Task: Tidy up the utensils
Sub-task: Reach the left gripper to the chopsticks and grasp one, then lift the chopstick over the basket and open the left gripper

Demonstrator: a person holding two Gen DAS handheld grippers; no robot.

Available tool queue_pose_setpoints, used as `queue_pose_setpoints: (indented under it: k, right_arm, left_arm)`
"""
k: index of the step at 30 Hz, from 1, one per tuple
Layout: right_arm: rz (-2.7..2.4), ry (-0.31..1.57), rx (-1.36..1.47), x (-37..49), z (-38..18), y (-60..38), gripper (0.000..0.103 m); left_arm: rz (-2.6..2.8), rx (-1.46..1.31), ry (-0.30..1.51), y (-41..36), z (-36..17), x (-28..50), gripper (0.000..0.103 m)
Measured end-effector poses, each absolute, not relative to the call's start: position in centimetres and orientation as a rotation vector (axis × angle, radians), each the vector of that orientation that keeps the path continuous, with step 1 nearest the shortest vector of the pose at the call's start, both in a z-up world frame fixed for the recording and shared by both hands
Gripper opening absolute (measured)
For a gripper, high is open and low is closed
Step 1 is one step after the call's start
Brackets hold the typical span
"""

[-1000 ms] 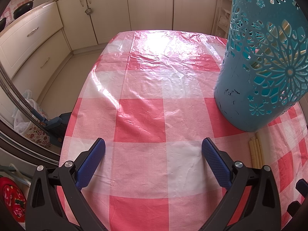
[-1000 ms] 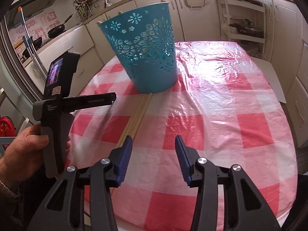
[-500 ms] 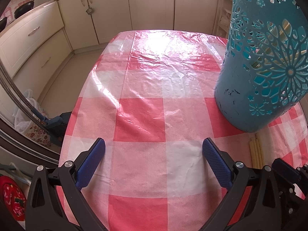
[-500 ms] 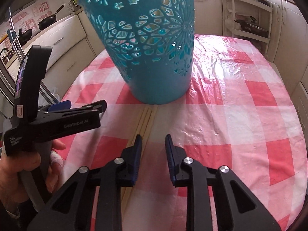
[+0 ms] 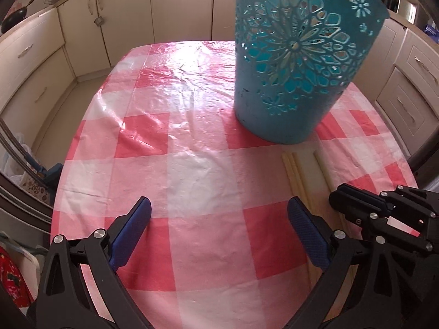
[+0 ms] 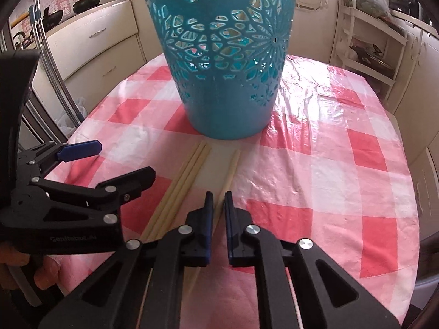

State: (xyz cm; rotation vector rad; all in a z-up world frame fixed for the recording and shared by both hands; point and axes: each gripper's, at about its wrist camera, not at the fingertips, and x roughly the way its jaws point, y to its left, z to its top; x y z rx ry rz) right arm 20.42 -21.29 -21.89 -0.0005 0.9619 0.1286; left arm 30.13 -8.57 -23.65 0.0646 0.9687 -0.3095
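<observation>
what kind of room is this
Most likely a home kitchen: cream cabinets and drawers line the walls, woks sit on the counter, and a checked tablecloth covers the table.

Basket (image 6: 227,63) rim cut off; chopsticks' (image 6: 186,181) near ends hidden.

Both wrist views downward, near; share basket (image 5: 296,63).

1. A home kitchen: cream cabinets (image 5: 175,8) with metal handles run behind the table from 10 to 2 o'clock.
2. Black woks (image 6: 90,0) sit on the counter at 10 o'clock.
3. A red-and-white checked plastic tablecloth (image 5: 192,142) covers the table.
</observation>
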Motion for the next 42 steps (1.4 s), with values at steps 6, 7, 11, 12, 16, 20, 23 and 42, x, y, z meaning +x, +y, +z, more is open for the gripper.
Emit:
queue_pose_setpoints:
  k: [6, 7, 11, 12, 16, 20, 23, 42]
  right_arm:
    - [0.136, 0.963, 0.061, 19.0, -21.8, -23.9, 0.008]
    - [0.136, 0.962, 0.071, 19.0, -21.8, -24.1, 0.008]
    - [0.14, 0.961, 0.091, 18.9, -21.8, -24.2, 0.008]
    - [0.143, 0.959, 0.096, 19.0, -21.8, -24.4, 0.008]
    - [0.151, 0.953, 0.117, 18.9, -21.9, -24.7, 0.008]
    - [0.156, 0.95, 0.129, 18.9, -21.9, -24.9, 0.008]
    - [0.157, 0.949, 0.133, 19.0, -22.0, -25.0, 0.008]
    - [0.162, 0.946, 0.086, 19.6, -22.1, -24.3, 0.01]
  left_arm:
    - [-0.338, 0.117, 0.975, -10.7, -23.5, 29.2, 0.095]
    - [-0.333, 0.123, 0.981, -10.9, -23.6, 29.1, 0.095]
    - [-0.305, 0.113, 0.994, -10.7, -23.9, 29.0, 0.095]
    - [-0.296, 0.112, 0.996, -10.5, -24.0, 29.4, 0.095]
    - [-0.281, 0.118, 1.001, -10.3, -23.8, 29.7, 0.095]
    - [-0.284, 0.116, 1.009, -10.5, -23.9, 30.0, 0.094]
    - [-0.285, 0.127, 1.018, -11.1, -24.1, 30.1, 0.092]
    - [-0.413, 0.056, 1.063, -10.0, -22.8, 30.5, 0.004]
